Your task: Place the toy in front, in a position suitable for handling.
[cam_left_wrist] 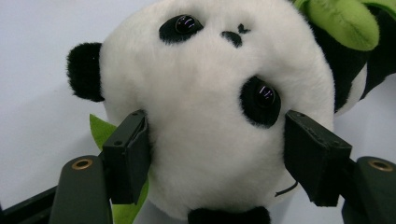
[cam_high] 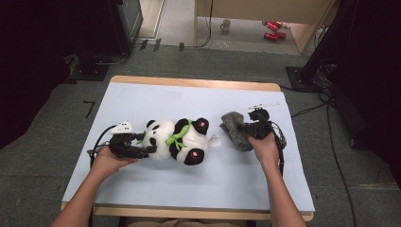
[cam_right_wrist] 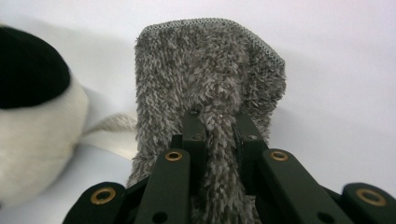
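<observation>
**Fingers on panda and sock**

The left fingers (cam_left_wrist: 126, 156) press on either side of the panda (cam_left_wrist: 205, 107), one at each cheek of its white head, set wide with the plush filling the gap between them. In that gripper's view the head is seen face-on and turned, both black eye patches and the small nose in sight, one black ear at the left, and a green leaf poking out behind the near finger. From above, the left gripper (cam_high: 142, 145) lies low at the toy's head end, held by the person's left hand (cam_high: 108, 161).

The right fingers (cam_right_wrist: 194, 133) are pinched nearly together on a fold of the grey sock (cam_right_wrist: 205, 74), fuzzy side out, its knit edge showing along the top. The sock stands up from the grip, its far end clear of the desk in the right gripper view. From above, the right gripper (cam_high: 247, 126) holds the sock just beside the panda's feet, with a small white tag of the toy lying between them.

The panda lies on its back across the middle of the desk (cam_high: 142, 101), head toward the left, a green scarf (cam_high: 178, 135) round its neck. The desk top is covered by a pale sheet. There are no containers on it.
</observation>
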`<act>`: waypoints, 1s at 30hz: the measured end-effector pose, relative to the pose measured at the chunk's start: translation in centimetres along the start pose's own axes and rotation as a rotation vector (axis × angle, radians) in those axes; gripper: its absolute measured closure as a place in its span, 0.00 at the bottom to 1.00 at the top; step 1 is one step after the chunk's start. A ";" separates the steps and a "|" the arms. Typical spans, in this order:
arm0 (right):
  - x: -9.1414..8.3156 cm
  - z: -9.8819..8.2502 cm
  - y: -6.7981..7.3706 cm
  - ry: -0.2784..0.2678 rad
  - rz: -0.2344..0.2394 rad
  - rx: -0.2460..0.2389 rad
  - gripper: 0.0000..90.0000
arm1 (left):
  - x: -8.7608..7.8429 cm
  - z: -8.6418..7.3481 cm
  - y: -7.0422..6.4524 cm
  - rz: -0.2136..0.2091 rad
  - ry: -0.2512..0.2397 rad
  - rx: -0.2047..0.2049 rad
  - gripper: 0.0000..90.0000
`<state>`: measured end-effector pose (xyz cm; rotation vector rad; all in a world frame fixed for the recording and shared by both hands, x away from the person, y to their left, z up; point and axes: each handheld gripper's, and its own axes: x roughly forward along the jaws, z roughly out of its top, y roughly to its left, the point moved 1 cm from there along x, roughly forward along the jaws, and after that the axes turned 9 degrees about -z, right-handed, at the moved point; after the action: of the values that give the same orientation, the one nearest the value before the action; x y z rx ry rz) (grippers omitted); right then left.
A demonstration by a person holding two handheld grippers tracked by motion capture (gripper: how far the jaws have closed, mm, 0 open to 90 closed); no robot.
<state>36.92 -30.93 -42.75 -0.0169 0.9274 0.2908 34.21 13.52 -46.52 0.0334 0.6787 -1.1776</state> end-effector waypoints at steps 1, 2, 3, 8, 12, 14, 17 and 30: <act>-0.2 0.4 0.2 -0.006 0.005 -0.003 0.89 | 0.0 0.0 0.0 -0.002 -0.001 -0.001 0.32; -0.4 0.8 0.5 -0.014 0.010 -0.008 0.89 | 0.0 0.0 0.1 -0.004 -0.002 -0.002 0.32; -0.6 1.2 0.8 -0.016 0.015 -0.009 0.89 | 0.0 0.0 0.1 -0.005 -0.002 -0.003 0.32; -1.5 2.7 1.8 -0.028 0.024 -0.041 0.89 | 0.0 -0.1 0.2 -0.010 -0.014 -0.004 0.30; -2.2 4.3 2.6 -0.035 0.029 -0.062 0.89 | -0.1 -0.1 0.3 -0.017 -0.011 -0.007 0.31; -2.5 5.0 3.1 -0.042 0.030 -0.077 0.89 | -0.1 0.0 0.4 -0.020 -0.004 -0.018 0.32; -2.4 6.5 4.3 -0.047 0.043 -0.098 0.89 | -0.1 0.2 0.4 -0.019 0.007 -0.019 0.33; -2.5 10.7 10.4 -0.070 0.099 -0.162 0.88 | 0.0 0.4 0.2 -0.003 0.018 -0.020 0.35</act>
<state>41.23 -20.06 -33.16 -0.1100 0.8347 0.4551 34.50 13.48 -46.27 0.0259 0.7061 -1.1745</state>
